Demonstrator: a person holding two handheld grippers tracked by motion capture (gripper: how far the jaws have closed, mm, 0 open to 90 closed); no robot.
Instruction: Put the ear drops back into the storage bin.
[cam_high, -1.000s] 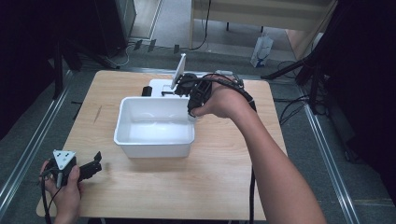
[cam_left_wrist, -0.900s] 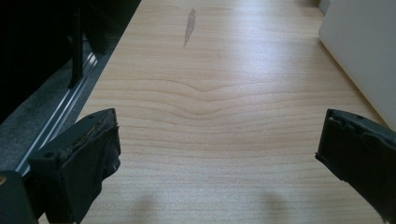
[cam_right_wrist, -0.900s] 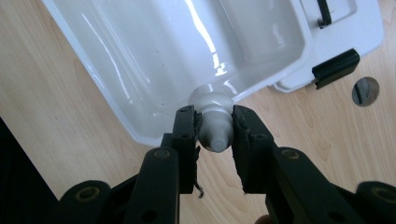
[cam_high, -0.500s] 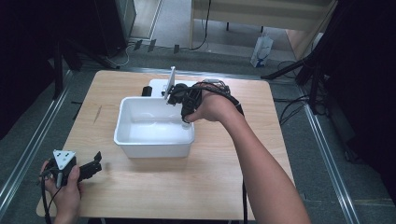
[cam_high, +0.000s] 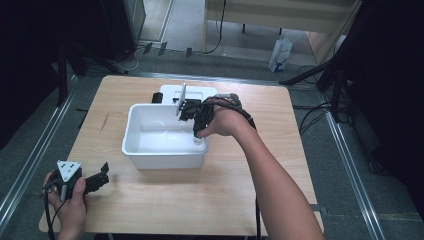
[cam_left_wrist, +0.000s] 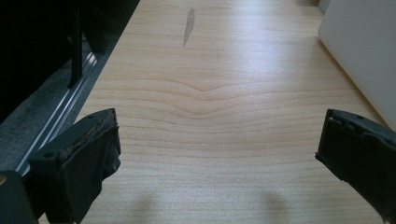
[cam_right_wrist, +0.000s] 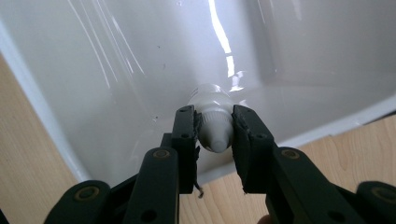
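High view hangs above near side, looks forward and down over whole wooden table (cam_high: 240, 200). Left gripper view rides low at near-left corner, skims along tabletop (cam_left_wrist: 210, 116) past own jaws, catches white tub (cam_left_wrist: 364, 51) wall at right edge. Right gripper view sits very close, peers down into tub (cam_right_wrist: 116, 60). All three share tub (cam_high: 150, 155) and wood.

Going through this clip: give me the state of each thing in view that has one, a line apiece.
Right gripper: shut on the white bottle, over the tub.
White bottle: clamped between the jaws, held over the tub.
White tub: upright, open-topped.
Left gripper: open, holding nothing, over bare table.
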